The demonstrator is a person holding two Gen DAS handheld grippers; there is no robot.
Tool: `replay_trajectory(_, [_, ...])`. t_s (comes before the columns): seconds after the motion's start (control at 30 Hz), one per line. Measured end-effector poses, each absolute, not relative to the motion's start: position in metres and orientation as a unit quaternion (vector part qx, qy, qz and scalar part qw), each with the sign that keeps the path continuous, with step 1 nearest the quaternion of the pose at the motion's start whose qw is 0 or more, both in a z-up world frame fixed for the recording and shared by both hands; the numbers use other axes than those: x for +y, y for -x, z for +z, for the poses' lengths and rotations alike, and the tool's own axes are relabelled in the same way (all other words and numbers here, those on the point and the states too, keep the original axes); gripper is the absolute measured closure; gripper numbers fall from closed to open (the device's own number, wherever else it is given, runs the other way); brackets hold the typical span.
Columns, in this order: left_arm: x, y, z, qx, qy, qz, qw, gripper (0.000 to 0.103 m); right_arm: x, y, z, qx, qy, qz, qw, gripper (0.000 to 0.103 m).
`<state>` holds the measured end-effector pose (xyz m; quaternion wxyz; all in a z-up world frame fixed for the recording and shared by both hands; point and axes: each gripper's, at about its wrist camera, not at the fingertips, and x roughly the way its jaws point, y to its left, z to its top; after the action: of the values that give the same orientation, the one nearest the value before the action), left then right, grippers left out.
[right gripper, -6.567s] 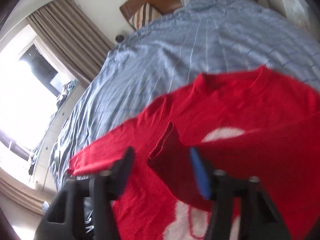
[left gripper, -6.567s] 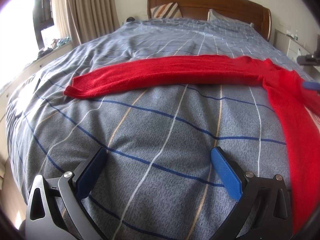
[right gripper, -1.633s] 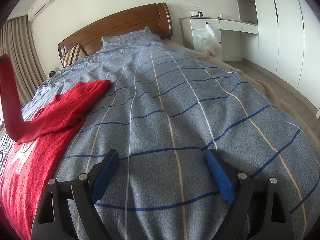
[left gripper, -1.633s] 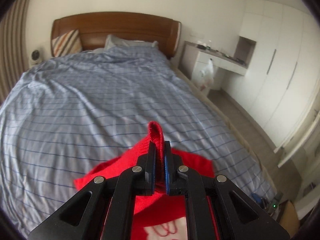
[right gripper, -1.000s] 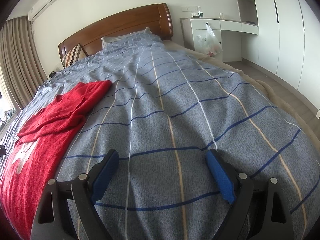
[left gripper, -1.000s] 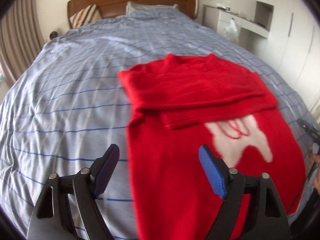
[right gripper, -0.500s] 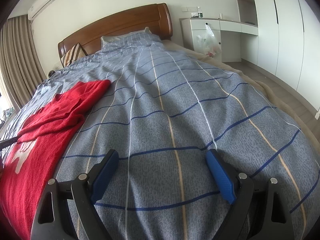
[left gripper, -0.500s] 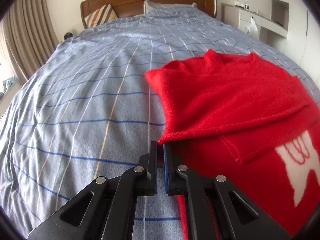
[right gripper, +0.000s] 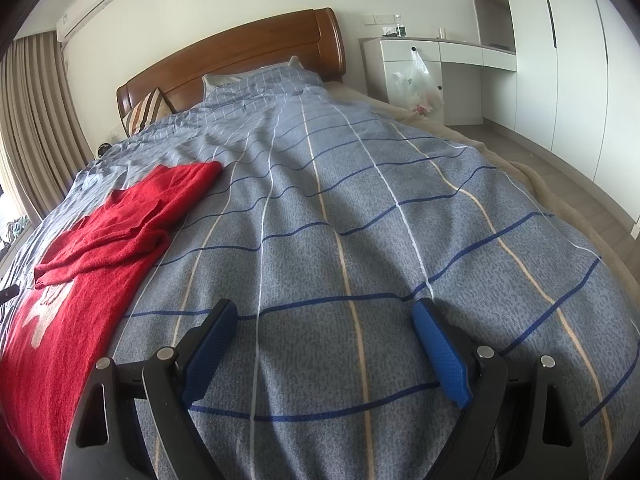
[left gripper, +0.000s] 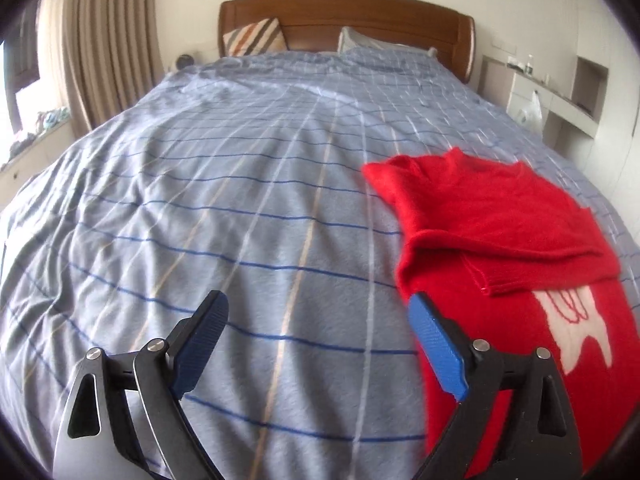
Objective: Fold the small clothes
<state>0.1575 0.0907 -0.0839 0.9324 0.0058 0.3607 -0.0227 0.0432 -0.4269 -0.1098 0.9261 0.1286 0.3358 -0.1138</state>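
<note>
A red sweater (left gripper: 500, 240) with a white motif lies flat on the blue checked bedspread (left gripper: 240, 208), both sleeves folded across its chest. My left gripper (left gripper: 316, 344) is open and empty, low over the bedspread just left of the sweater's left edge; its right finger overlaps that edge. In the right wrist view the sweater (right gripper: 92, 248) lies at the far left. My right gripper (right gripper: 324, 348) is open and empty over bare bedspread, well to the right of the sweater.
A wooden headboard (left gripper: 344, 20) and pillows stand at the far end. Curtains (left gripper: 108, 48) and a window are to the left. A white desk (right gripper: 432, 60) with a hanging plastic bag (right gripper: 416, 84) and wardrobes stand to the right, past the bed's edge.
My left gripper was shut on the folded sleeve's edge half a second ago; it has let go, opened and drawn back to the left. The right gripper has not moved.
</note>
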Motion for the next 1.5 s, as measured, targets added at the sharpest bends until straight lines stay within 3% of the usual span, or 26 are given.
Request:
replay_trajectory(0.17, [0.131,-0.173,-0.09,0.362,0.014,0.022,0.932,0.008,-0.427,-0.043,-0.109,0.336,-0.128,-0.114,0.926,0.014])
replay_trajectory(0.3, [0.145,-0.19,-0.134,0.419,0.036,0.011,0.907,0.002,-0.427,-0.043,-0.11,0.336,-0.127,-0.115,0.926,0.014])
replay_trajectory(0.63, [0.146,-0.194,-0.134,0.419,0.041,0.013,0.907,0.0,-0.427,-0.043,-0.11,0.335,-0.127,-0.115,0.927,0.014])
replay_trajectory(0.8, [0.14,-0.219,-0.108,0.428,0.056,-0.019,0.902,0.001,-0.427,-0.043,-0.111,0.334,-0.127,-0.114,0.927,0.014])
replay_trajectory(1.03, [0.121,-0.228,-0.134,0.43,-0.009,-0.006,0.903,0.0,-0.427,-0.043,-0.112,0.334,-0.127,-0.113,0.927,0.014])
replay_trajectory(1.5, [0.124,-0.228,-0.134,0.436,0.002,-0.011,0.9,0.0,-0.426,-0.043,-0.111,0.336,-0.124,-0.115,0.927,0.014])
